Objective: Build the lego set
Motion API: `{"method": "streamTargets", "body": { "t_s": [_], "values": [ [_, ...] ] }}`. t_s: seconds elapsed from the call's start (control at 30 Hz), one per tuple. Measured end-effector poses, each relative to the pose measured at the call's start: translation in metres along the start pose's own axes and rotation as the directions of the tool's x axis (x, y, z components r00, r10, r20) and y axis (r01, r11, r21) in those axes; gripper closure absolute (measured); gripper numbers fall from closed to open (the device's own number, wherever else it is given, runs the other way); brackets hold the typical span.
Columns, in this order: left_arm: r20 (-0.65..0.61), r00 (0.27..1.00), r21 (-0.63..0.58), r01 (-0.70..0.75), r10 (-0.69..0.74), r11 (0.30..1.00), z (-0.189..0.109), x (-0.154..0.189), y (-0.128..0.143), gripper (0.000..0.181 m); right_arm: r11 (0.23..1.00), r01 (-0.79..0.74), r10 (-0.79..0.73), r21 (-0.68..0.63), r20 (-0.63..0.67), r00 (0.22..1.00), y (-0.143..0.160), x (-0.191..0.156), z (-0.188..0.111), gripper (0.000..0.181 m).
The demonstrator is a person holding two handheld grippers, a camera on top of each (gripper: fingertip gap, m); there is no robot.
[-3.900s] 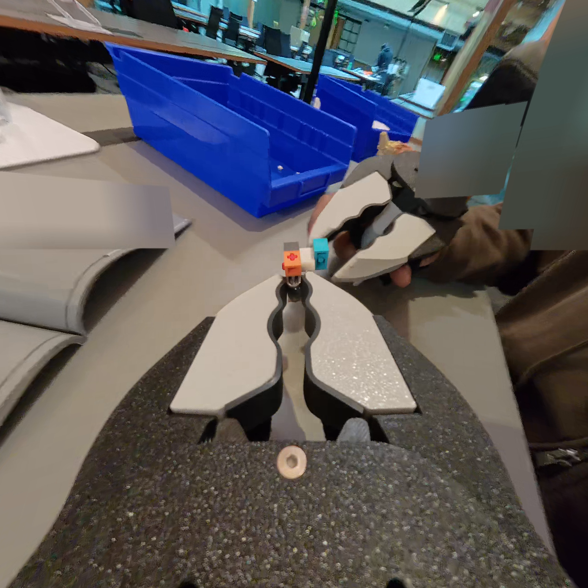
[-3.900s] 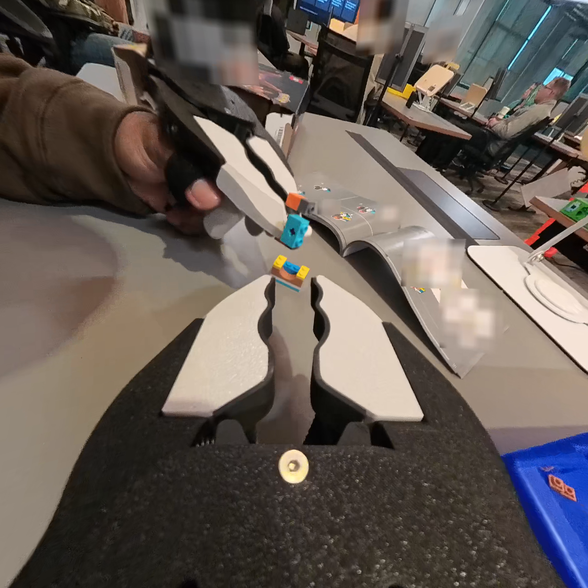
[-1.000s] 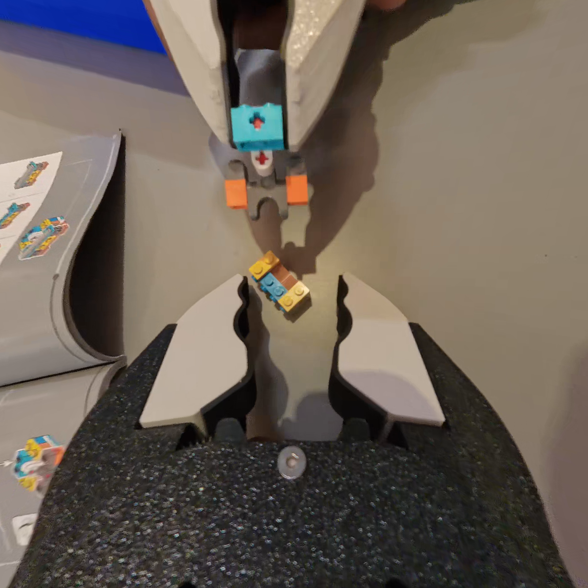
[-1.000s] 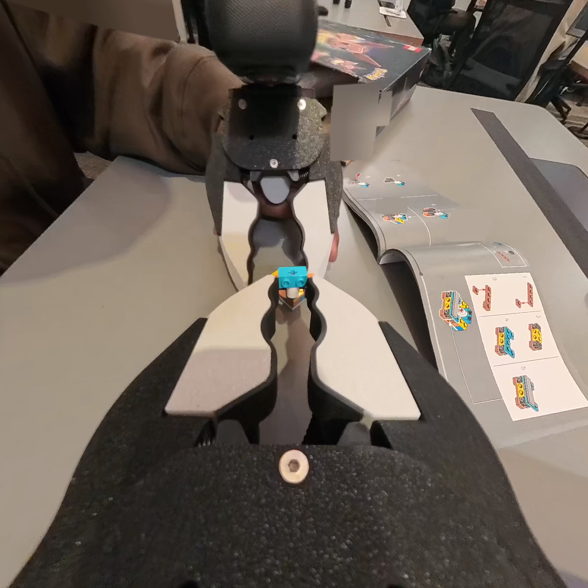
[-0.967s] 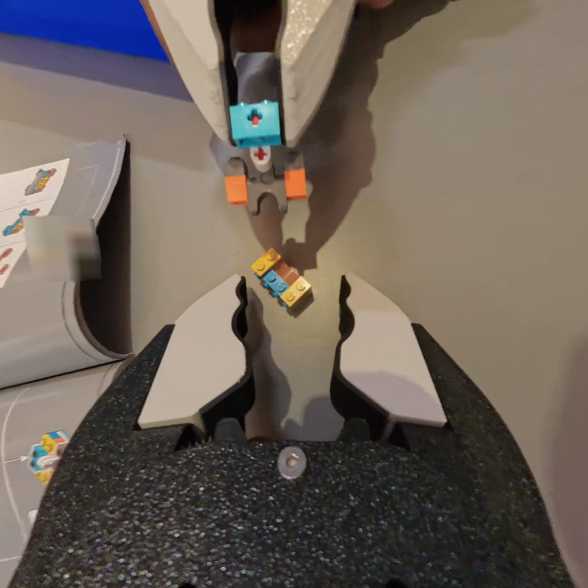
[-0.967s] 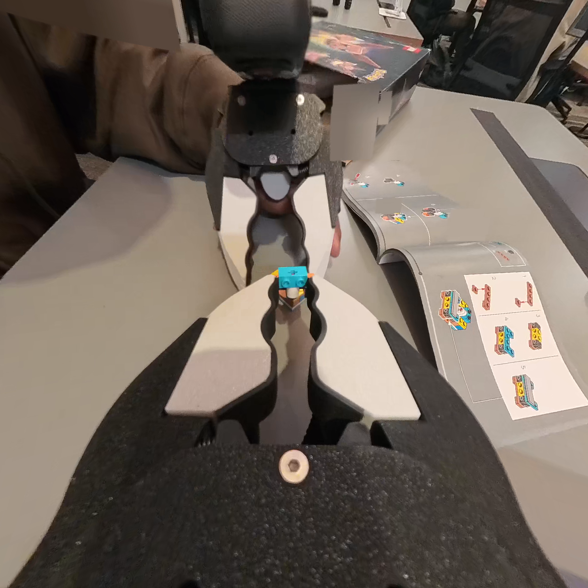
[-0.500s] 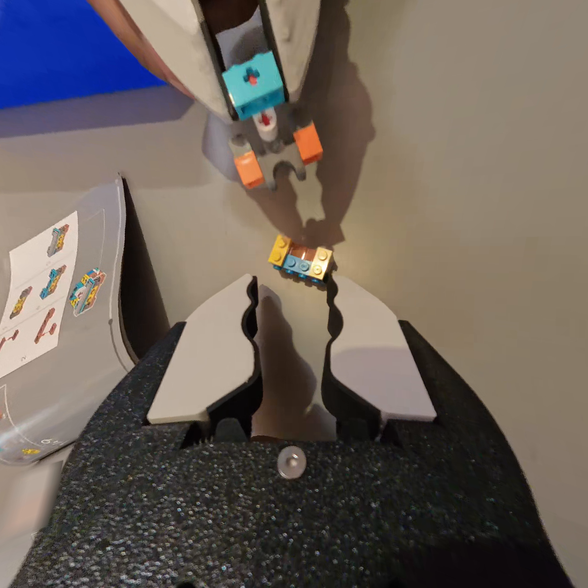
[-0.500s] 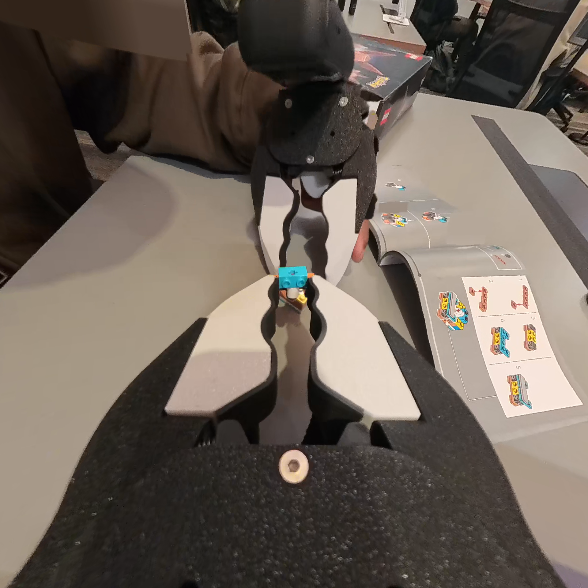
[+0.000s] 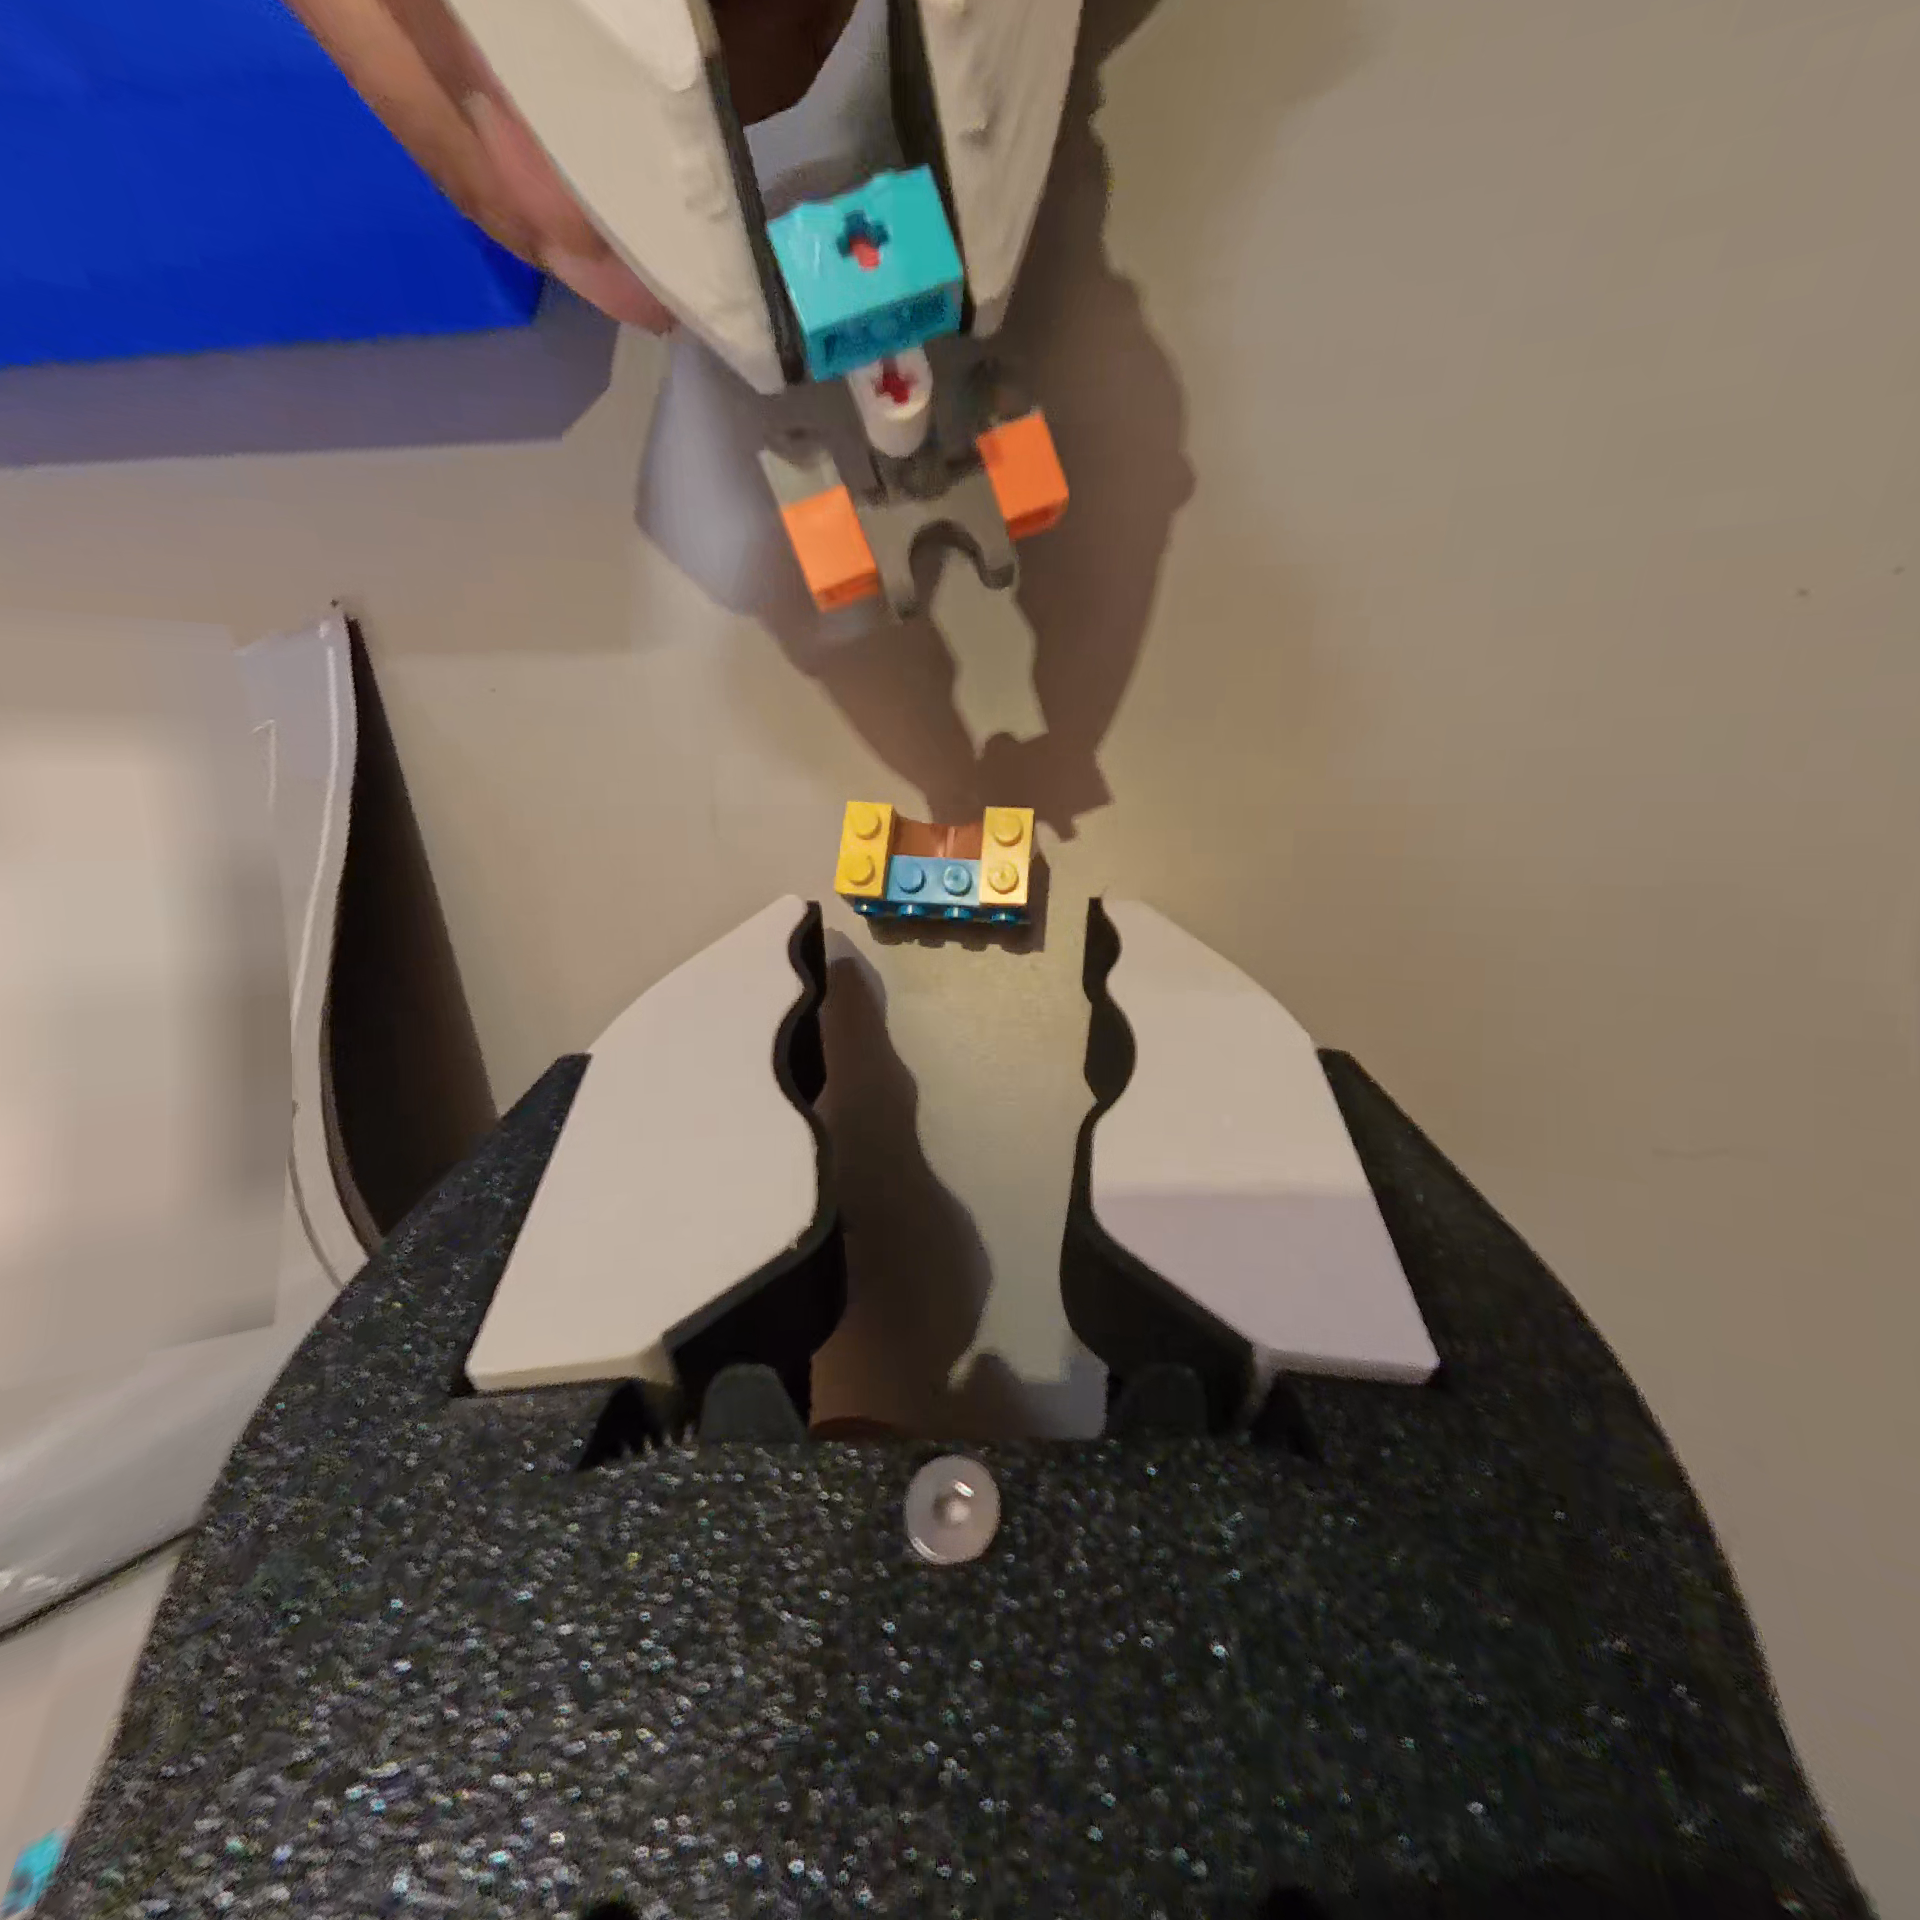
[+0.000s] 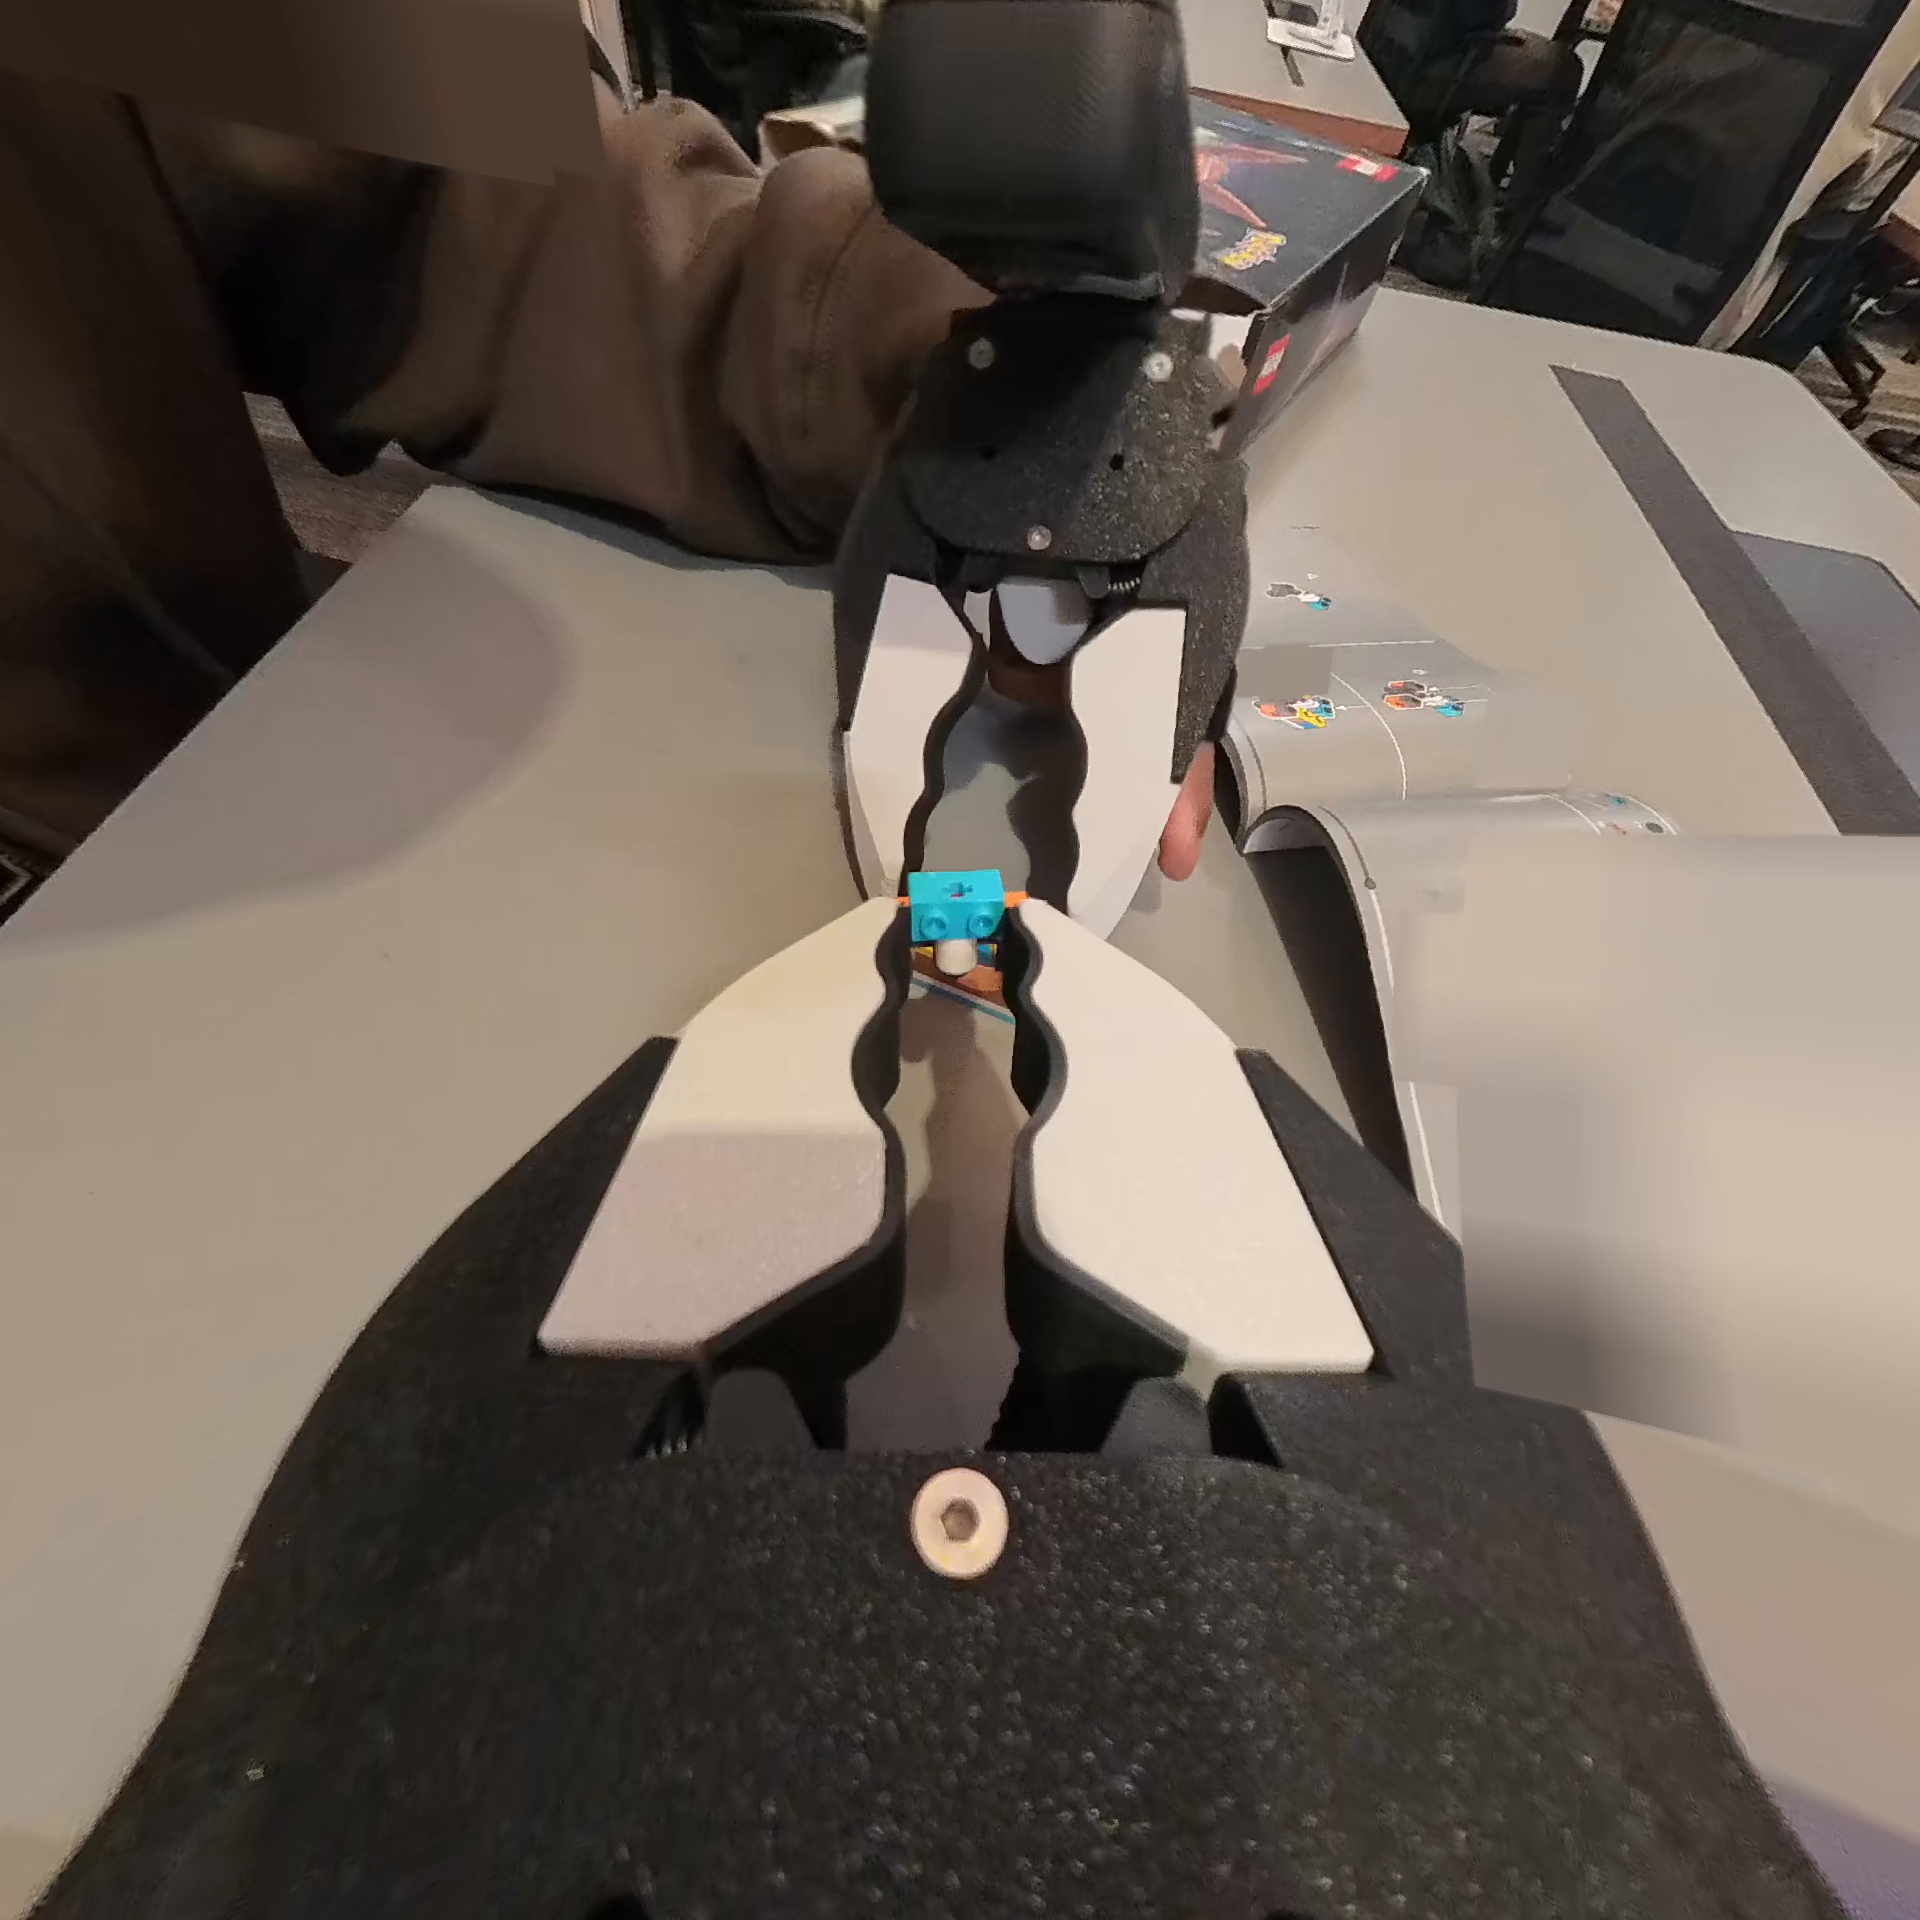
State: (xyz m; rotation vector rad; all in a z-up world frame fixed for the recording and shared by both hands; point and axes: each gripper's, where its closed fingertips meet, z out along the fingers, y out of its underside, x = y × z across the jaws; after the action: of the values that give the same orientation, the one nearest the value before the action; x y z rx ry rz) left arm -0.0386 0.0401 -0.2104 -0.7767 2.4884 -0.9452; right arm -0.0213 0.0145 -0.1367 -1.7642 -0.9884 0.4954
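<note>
Lying on the desk [image 9: 1455,727] just beyond the spread tips of the left tongs [image 9: 951,914], the yellow-and-blue brick assembly [image 9: 935,862] sits below the right tongs [image 10: 958,914], which clamp the teal-topped assembly [image 9: 868,275].

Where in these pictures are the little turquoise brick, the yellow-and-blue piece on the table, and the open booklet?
turquoise brick [image 9: 864,272]: left wrist view, on its face with the cross-shaped hole.
yellow-and-blue piece [image 9: 935,862]: left wrist view, on its studded top.
booklet [image 10: 1340,717]: right wrist view, on the far open page with small drawings.
</note>
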Motion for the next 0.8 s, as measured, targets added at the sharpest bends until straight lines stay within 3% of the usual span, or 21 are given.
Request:
{"method": "streamTargets", "body": {
  "t_s": [0.27, 0.4, 0.6, 0.8],
  "values": [
    [-0.089, 0.993, 0.028, 0.075, -0.072, 0.997, 0.004, 0.001, -0.001, 0.135, 1.000, 0.001, -0.001, -0.004, 0.012, 1.000, 0.000, -0.002, 0.000, 0.165],
    [-0.096, 0.989, 0.024, 0.112, -0.110, 0.993, 0.004, 0.003, -0.001, 0.146, 1.000, -0.002, 0.002, -0.015, 0.014, 1.000, 0.003, -0.002, 0.000, 0.165],
    [-0.024, 0.989, 0.035, 0.144, -0.143, 0.989, 0.010, 0.004, -0.010, 0.147, 0.996, -0.005, 0.004, -0.089, -0.011, 1.000, 0.011, 0.002, -0.001, 0.165],
    [0.096, 0.972, 0.074, 0.207, -0.213, 0.976, 0.014, -0.005, -0.024, 0.147, 0.956, -0.042, 0.031, -0.290, -0.041, 0.999, 0.034, 0.006, -0.006, 0.165]
  ]
}}
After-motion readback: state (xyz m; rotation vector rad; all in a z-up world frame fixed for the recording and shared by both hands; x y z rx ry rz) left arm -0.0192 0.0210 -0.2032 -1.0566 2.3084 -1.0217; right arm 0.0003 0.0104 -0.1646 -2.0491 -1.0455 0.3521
